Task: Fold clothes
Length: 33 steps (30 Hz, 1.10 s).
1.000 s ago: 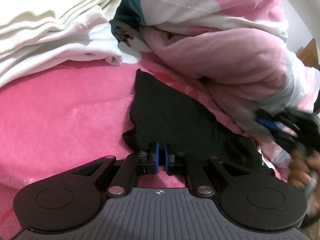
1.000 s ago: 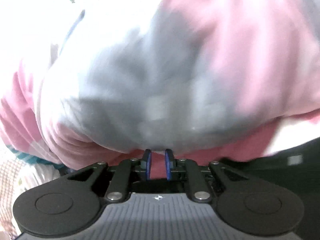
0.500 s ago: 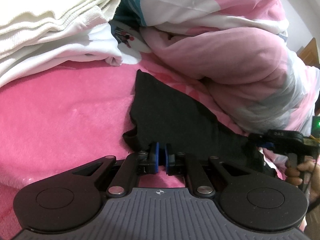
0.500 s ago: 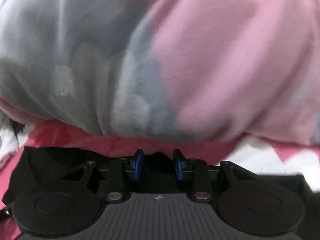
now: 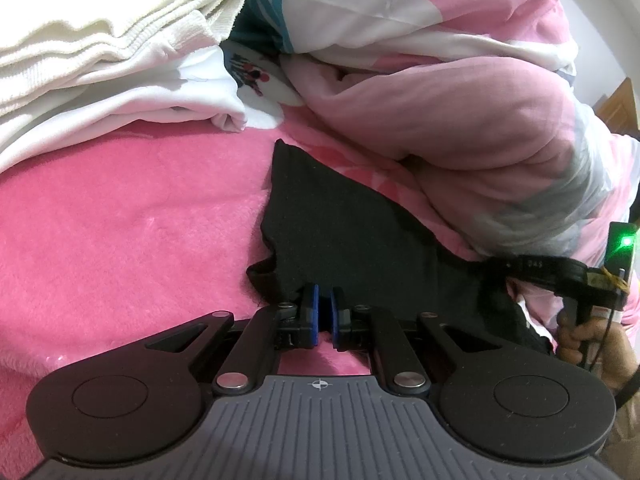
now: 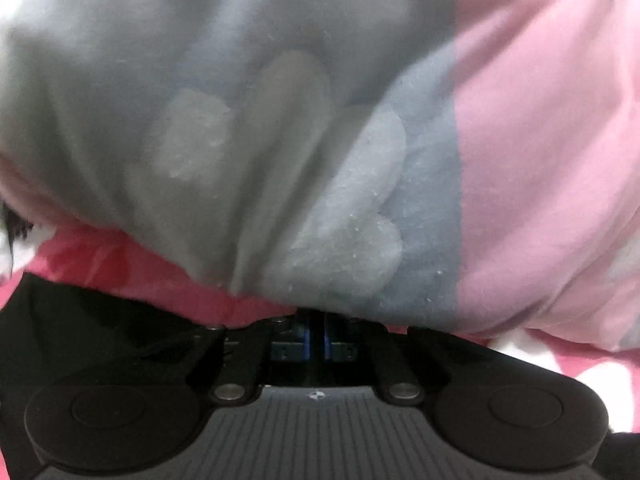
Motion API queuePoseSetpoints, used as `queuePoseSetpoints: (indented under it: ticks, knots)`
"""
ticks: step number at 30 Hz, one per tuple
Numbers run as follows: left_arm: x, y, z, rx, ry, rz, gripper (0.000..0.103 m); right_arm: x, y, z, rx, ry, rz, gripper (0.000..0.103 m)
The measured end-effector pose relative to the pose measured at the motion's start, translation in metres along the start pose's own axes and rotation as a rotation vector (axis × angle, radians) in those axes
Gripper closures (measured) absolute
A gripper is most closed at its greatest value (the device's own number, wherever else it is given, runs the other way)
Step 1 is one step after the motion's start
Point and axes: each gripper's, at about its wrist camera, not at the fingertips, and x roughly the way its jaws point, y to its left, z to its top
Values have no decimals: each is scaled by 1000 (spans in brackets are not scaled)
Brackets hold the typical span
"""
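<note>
Left gripper (image 5: pixel 324 300): clenched, blue-padded fingertips (image 5: pixel 311 305) nearly together on the near hem of a flat black cloth garment (image 5: pixel 344 236), a fold of it pinched between them

Black cloth garment: spread just ahead of the left gripper on a fuzzy hot-pink fleece blanket (image 5: pixel 132 232), tapering to a point further ahead, widening to the right toward the other tool

Left of and beneath the left gripper: the fleece blanket, bare and soft

Ahead and to the left: a heap of white and cream ribbed knit fabric (image 5: pixel 100 40), its lower edge resting on the blanket

Ahead and to the right: a puffy quilt in pale pink, white and grey patches (image 5: pixel 460 100), bulging over the far right edge of the garment

Far right of the left gripper: right gripper (image 5: pixel 500 268) seen from the side, tip tucked under the quilt at the garment's right edge; behind it a hand (image 5: pixel 588 340) around its handle, a green light (image 5: pixel 626 242) glowing on the body

Right gripper (image 6: pixel 316 336) in its own view: clenched, blue pads a narrow slit apart, tips buried under the quilt's grey and pink bulge (image 6: pixel 280 140), which fills everything ahead; whether cloth lies between the pads, cannot tell

Left of the right gripper: black garment (image 6: pixel 80 320) lying flat, pink blanket showing beyond it
</note>
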Motion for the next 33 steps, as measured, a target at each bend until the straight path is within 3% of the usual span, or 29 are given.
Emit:
queuePoseSetpoints:
  ticks: [6,10,11,18,20,23,25,28,31,33]
  knots:
    - [0,-1,0,13,-4,3,95,13,-11,-13,50,-38,9,96]
    - [1,0,0,8,-3,1,95,-12,-15,-14,57,-22,69,72]
    - [1,0,1,7,-3,1,95,-18,-16,-14,58,-18,83,71]
    - [0,2,0,-12,-4,-1,95,-61,-23,-16,70,9,187,74]
    - [0,2,0,-14,-7,1,95,-50,-3,-20,1,68,254,81]
    - [-1,2,0,-9,-12,7,95,-5,6,-15,8,127,179,88]
    - [-1,1,0,-2,-16,12,95,17,-16,6,117,91,149,93]
    - [-3,2,1,-8,-21,15,95,13,-24,22,187,20,71,92]
    - [-5,4,2,-24,-21,15,95,-9,-22,18,166,35,166,92]
    - [-6,6,3,-34,-22,15,95,-20,-13,10,113,89,237,91]
